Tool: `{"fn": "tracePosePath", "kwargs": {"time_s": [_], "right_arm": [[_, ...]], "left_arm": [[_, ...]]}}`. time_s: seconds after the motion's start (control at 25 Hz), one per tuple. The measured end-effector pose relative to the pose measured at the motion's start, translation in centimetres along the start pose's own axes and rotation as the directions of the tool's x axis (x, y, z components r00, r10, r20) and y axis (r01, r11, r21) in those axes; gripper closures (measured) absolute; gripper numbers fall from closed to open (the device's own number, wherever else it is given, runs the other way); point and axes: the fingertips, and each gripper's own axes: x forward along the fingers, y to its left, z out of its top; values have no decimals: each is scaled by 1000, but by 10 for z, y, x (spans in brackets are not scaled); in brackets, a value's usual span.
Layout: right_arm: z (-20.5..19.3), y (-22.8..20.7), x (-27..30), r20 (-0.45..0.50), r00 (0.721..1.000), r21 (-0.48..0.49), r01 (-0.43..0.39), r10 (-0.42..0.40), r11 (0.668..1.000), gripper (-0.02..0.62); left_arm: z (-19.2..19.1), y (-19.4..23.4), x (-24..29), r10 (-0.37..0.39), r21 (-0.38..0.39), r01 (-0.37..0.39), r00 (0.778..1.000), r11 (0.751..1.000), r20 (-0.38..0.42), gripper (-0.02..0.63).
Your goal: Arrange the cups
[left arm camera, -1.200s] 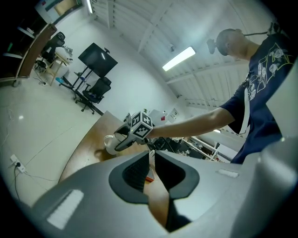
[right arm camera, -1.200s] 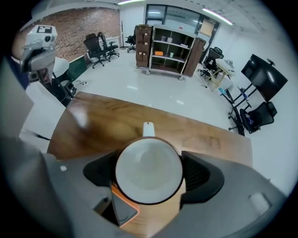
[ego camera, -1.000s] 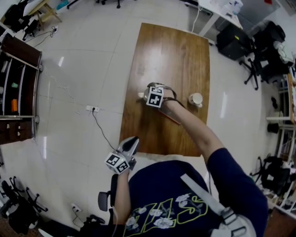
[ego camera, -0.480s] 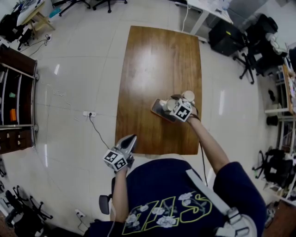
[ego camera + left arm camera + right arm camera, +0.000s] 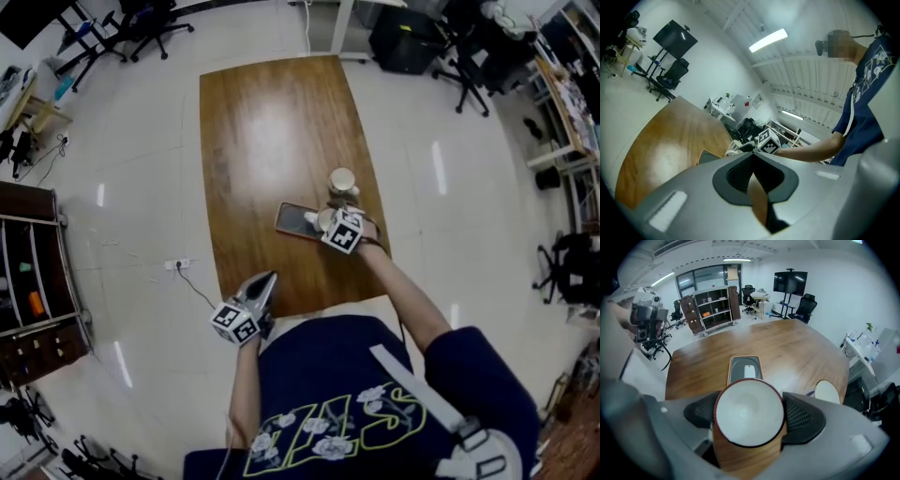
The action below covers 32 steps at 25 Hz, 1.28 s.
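Holds left gripper [image 5: 266, 279] just off the table [image 5: 272, 122] at its near edge, toward the near left corner. Forearm bent up from the body, nose about level, aimed at the tabletop. Jaws pressed together, nothing between.

Stretches right arm out over the near right part of the table, right gripper [image 5: 328, 223] tipped steeply down. Grips held cup [image 5: 749, 412] by its sides: jaws spread wide, pads against the brown wall. Sits close to the right edge, short of the near right corner; cannot tell whether lifted or resting on the wood.

Only in head view: both arms and the whole tabletop. Only in left gripper view: the right forearm and marker cube from the side, crossing above the far side of the table. Only in right gripper view: small white piece [image 5: 749, 372] lying in flat tray [image 5: 296, 221], plus the held cup's mouth.

Held cup: mouth up, white inside, bottom in full view. Flat tray: dark, orange-rimmed, just left of the held cup. Second cup [image 5: 342, 180]: upright by the right edge, just beyond the right gripper, white inside.
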Motion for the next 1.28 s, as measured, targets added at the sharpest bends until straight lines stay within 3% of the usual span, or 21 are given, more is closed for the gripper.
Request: {"fn": "tracePosePath", "kwargs": {"time_s": [0.28, 0.44, 0.52, 0.6, 0.88, 1.04, 1.28], "right_arm": [[-1, 8, 5, -71, 997, -98, 16, -23, 995, 201], [3, 8, 8, -43, 998, -129, 30, -35, 991, 198], [3, 9, 9, 7, 1000, -98, 31, -31, 995, 179], [3, 10, 8, 67, 997, -51, 26, -23, 998, 88], [-1, 14, -25, 241, 968, 124, 34, -64, 992, 40], [-10, 25, -39, 289, 954, 189, 21, -76, 982, 44], [-22, 44, -51, 360, 929, 265, -11, -88, 964, 65]], "left_arm": [[-1, -10, -1, -4, 24, 4, 999, 1000, -32, 601], [-4, -1, -5, 17, 7, -17, 1000, 1000, -16, 601], [0, -4, -4, 13, 1, -13, 1000, 1000, -5, 601], [0, -3, -4, 14, 1, -14, 1000, 1000, -1, 601], [-1, 10, 0, 24, 5, -24, 1000, 1000, 6, 601], [7, 7, 8, 13, 11, -13, 1000, 1000, 23, 603], [-3, 6, 18, -20, 22, 20, 999, 1000, -28, 603]]}}
